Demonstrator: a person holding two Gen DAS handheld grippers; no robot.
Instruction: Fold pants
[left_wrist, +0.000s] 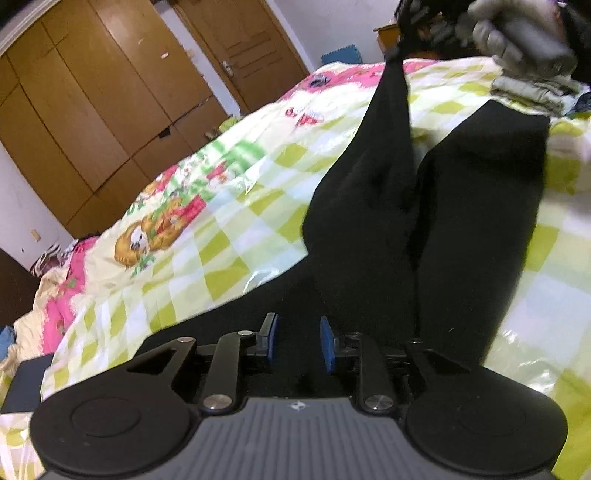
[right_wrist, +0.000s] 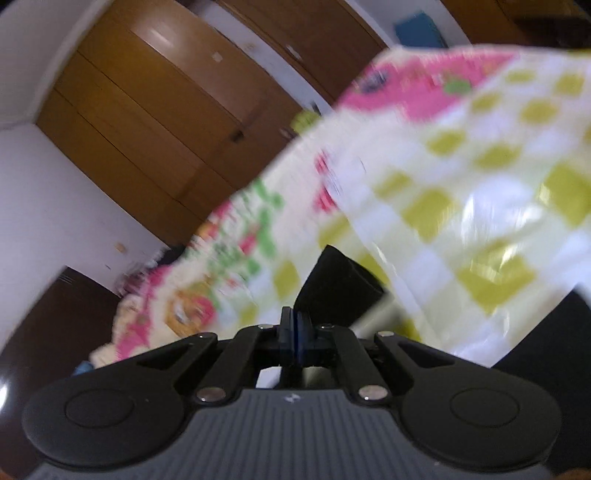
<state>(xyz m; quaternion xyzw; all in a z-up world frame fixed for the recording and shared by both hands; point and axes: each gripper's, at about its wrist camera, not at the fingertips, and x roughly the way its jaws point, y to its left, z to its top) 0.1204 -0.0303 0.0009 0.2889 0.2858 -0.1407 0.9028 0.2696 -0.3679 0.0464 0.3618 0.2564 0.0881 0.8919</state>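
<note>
Left wrist view: spread jaws, pants (left_wrist: 424, 221) flat; right view: jaws pinching hem.

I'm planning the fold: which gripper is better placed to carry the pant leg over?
Right. The right gripper is already shut on the black pants, lifting one leg end; the left gripper is open near the waist.

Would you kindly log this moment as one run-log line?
left gripper: open, over pants | right gripper: shut on pants, leg end lifted | quilt beneath

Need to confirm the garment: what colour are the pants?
Plain black pants, clearest in the left wrist view, lying on the checked bedspread.
</note>
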